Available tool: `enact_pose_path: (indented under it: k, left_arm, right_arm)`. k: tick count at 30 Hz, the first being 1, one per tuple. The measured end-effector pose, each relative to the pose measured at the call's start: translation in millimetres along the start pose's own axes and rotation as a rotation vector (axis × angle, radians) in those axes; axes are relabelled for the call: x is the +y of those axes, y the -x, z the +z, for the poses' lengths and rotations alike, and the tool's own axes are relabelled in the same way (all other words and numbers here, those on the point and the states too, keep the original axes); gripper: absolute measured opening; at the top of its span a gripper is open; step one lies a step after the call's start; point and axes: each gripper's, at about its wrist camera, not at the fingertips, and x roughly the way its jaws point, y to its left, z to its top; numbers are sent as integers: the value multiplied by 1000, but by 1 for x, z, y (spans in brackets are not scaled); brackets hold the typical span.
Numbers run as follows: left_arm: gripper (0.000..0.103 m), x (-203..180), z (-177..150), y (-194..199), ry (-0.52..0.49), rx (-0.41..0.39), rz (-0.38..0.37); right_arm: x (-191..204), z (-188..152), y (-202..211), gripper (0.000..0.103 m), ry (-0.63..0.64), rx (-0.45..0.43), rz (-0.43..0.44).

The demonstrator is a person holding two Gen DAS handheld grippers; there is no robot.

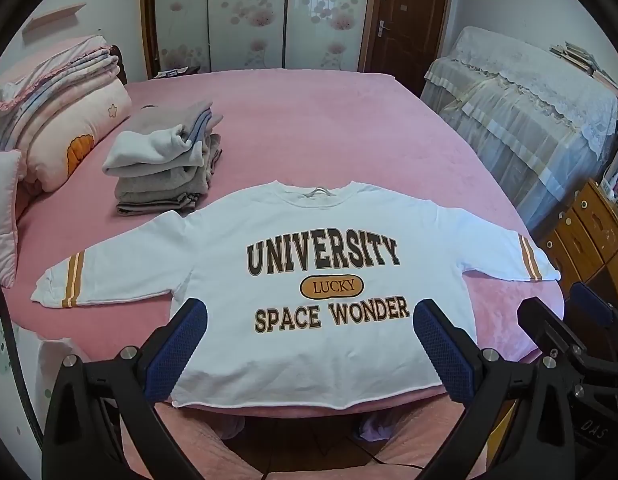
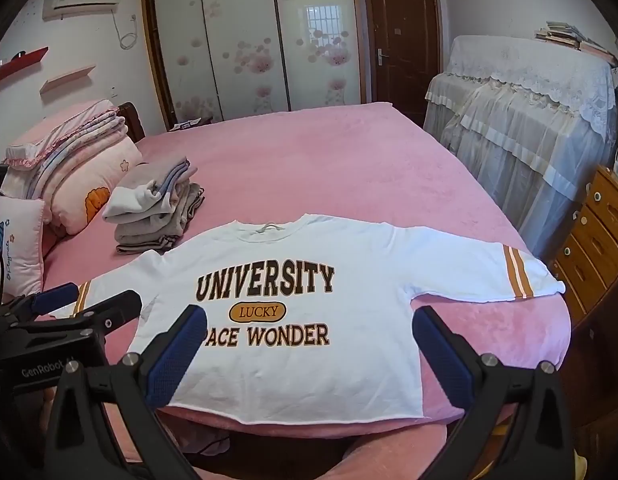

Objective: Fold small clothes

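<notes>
At the near edge, the left gripper (image 1: 309,340) is seen with its blue-padded black fingers (image 1: 177,350) spread wide; nothing is held between them. The right gripper (image 2: 309,344) is likewise spread to its full width and empty, and it is seen hovering above the near hem. Both are pointed downward at the garment.

The white long-sleeved sweatshirt printed "UNIVERSITY LUCKY SPACE WONDER" (image 1: 309,240) is laid flat, front up, on the pink plush-covered bed (image 1: 329,128), its hem along the near edge of the bed. Both sleeves are stretched out to left and right; each is marked with brown and white stripes near the cuff.

Further back on the left, a stack of folded grey and white clothes (image 1: 165,164) is noted just beyond the left shoulder. Left of it, folded pink quilts (image 1: 65,108) are piled. At the far wall, floral sliding wardrobe doors (image 1: 261,12) and a brown wooden door (image 1: 409,12) are observed.
</notes>
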Motion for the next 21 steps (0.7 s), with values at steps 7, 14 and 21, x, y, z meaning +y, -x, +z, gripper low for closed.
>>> enact_pose_path:
  k: [7,14,21]
  left_arm:
    - [102,-2,2,3,-10,-1,0]
    - [102,-4,1,5,-9,-11,4]
    - [102,-6,1,6,-22,-10,-11]
  right_arm:
    - [0,-1,1,103,-2,-3,12]
    - [-2,0,-1,103,-3,6,-8]
    - [-2,-3,-1,103,-5,9,-12]
